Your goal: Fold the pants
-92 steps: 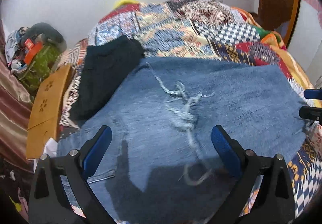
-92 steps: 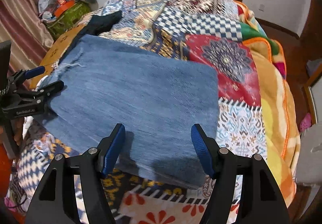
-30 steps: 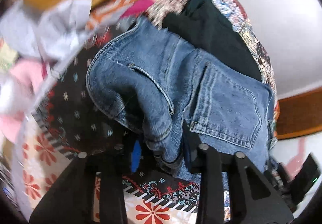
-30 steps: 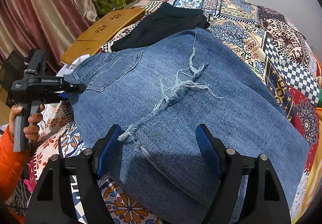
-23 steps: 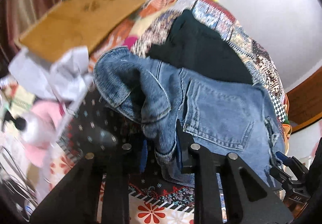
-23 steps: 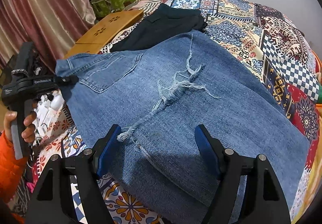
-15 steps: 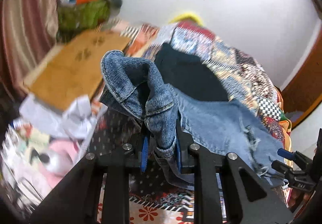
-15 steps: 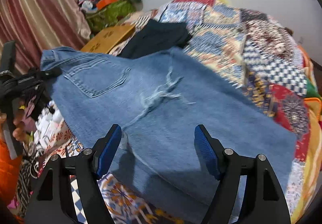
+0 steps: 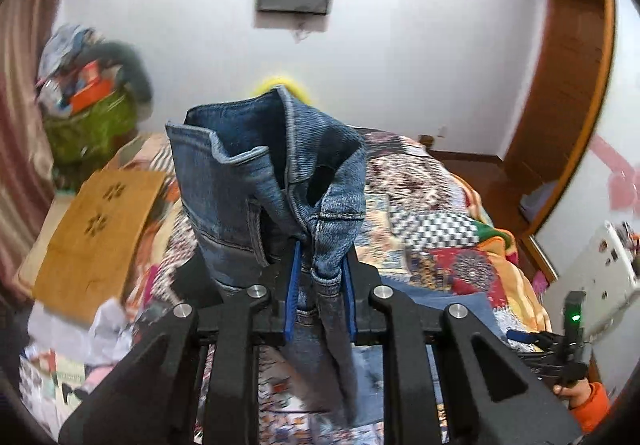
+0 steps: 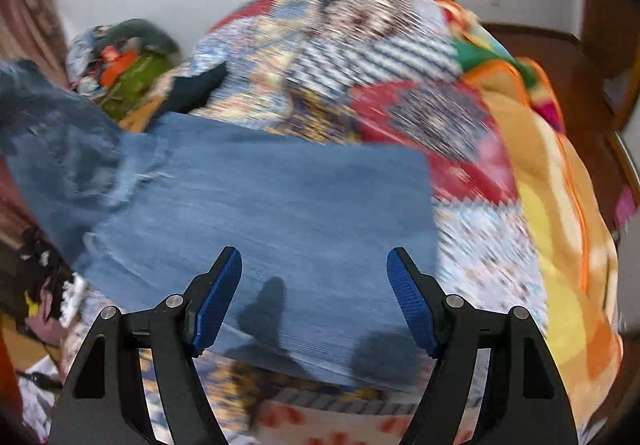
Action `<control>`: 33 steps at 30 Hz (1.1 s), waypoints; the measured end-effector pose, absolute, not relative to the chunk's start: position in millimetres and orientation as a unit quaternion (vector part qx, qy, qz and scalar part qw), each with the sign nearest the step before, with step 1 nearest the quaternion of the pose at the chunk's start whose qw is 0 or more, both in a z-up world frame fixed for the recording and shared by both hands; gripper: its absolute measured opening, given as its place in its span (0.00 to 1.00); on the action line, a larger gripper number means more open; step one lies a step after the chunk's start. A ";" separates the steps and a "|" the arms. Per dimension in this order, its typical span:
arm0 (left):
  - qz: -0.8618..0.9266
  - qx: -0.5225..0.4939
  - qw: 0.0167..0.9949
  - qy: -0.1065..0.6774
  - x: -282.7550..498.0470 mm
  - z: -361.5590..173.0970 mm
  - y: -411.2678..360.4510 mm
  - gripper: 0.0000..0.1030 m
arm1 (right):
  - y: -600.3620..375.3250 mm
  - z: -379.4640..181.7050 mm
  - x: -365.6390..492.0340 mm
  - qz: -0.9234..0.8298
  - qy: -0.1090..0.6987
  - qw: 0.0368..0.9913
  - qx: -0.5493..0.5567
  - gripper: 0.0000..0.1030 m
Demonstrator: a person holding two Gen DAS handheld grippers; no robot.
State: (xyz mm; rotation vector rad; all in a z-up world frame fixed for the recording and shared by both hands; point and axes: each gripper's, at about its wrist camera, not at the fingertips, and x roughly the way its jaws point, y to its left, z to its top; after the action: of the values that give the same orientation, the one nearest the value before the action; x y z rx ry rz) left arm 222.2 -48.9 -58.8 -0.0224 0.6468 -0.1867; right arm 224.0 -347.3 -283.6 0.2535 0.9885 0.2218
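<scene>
Your bed (image 10: 540,165), under its patchwork quilt (image 9: 440,229), fills most of both views and is the landmark here. Across the near part of the bed lie the jeans (image 10: 280,205): in the right wrist view the leg end lies flat on the quilt with its straight hem toward the bed's right side, while the waist end rises off the bed at the left edge of that view. A dark garment (image 10: 196,85) lies on the bed beyond the jeans, toward the wall. Off the bed's left side sit a wooden board (image 9: 96,233) and, farther back, a green bag (image 9: 88,125) heaped with clutter.

Your left claw (image 9: 318,293) is clamped on the denim waistband, which stands bunched above its blue pads (image 9: 294,285); its jaws have just been closing, with that fold of cloth between them. Your right claw (image 10: 314,297) hovers over the flat leg end on the bed with its jaws well apart and nothing pinched between them. The right view is blurred, so finer detail of the cloth there cannot be made out.
</scene>
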 end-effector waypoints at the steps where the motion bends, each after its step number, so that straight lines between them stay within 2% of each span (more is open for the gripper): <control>1: -0.097 -0.008 0.944 0.317 222.5 -58.5 -56.7 0.16 | -352.0 -291.2 223.8 0.104 0.479 0.863 0.124 0.70; 10: -0.191 0.042 0.929 0.315 229.3 -53.7 -159.0 0.11 | -354.9 -315.3 219.7 0.130 0.477 0.856 0.149 0.72; 16: -0.285 0.066 0.892 0.344 220.3 -85.7 -232.5 0.11 | -358.8 -318.3 214.7 0.132 0.468 0.858 0.164 0.72; 18: -0.310 0.079 0.872 0.370 218.6 -107.2 -256.8 0.11 | -360.5 -315.7 211.7 0.127 0.466 0.860 0.167 0.69; 24: -0.351 0.068 0.794 0.491 234.8 -179.8 -285.6 0.12 | -380.9 -301.3 181.4 0.098 0.446 0.868 0.198 0.70; 31: -0.362 0.101 0.759 0.532 221.5 -194.4 -293.7 0.19 | -397.7 -302.4 148.8 0.076 0.464 0.861 0.193 0.70; 33: -0.361 0.111 0.757 0.533 215.5 -195.9 -294.4 0.25 | -399.5 -301.6 143.9 0.074 0.464 0.861 0.197 0.70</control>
State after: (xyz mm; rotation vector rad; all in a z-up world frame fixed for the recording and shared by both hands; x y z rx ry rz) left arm 215.5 -294.4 -195.9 0.2430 1.1629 -0.7880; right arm 143.9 -399.5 -301.6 0.4126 0.9735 0.1558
